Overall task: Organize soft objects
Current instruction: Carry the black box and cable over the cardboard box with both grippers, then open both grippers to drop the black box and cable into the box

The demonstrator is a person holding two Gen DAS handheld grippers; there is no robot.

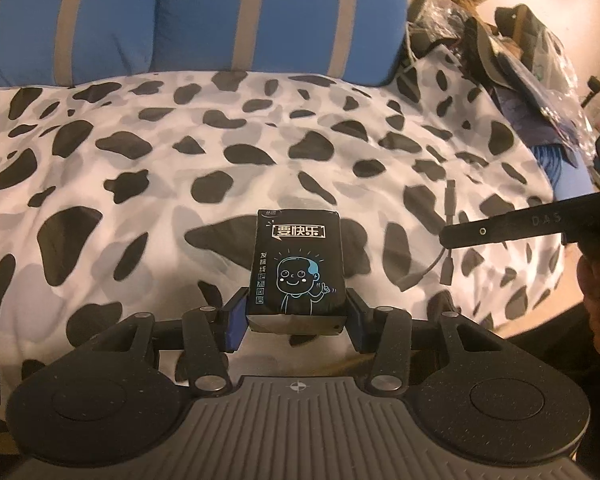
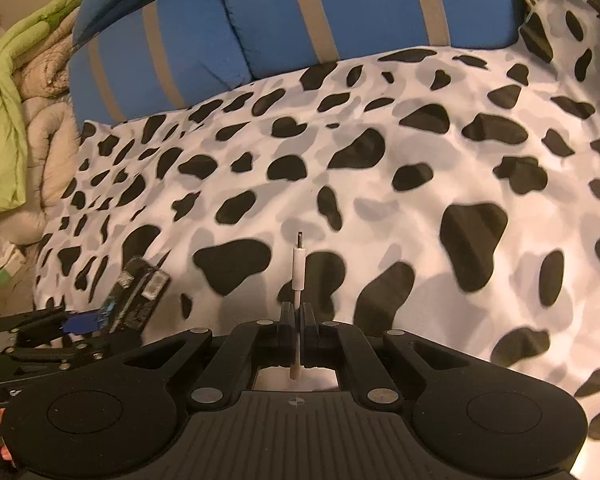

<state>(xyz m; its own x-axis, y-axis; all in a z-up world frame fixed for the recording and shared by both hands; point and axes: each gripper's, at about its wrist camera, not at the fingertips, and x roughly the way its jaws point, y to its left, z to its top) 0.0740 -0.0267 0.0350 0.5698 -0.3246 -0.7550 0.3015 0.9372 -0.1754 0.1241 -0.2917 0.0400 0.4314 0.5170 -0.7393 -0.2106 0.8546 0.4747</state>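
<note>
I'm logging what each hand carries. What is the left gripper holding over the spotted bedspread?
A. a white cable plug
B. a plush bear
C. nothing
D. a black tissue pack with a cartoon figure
D: the left gripper is clamped on the black tissue pack printed with a cartoon figure.

The left claw (image 1: 296,316) grips a black tissue pack (image 1: 298,268) above the cow-print blanket (image 1: 140,160).

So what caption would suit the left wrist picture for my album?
Left gripper clamps a black tissue pack above a cow-spotted blanket.
</note>
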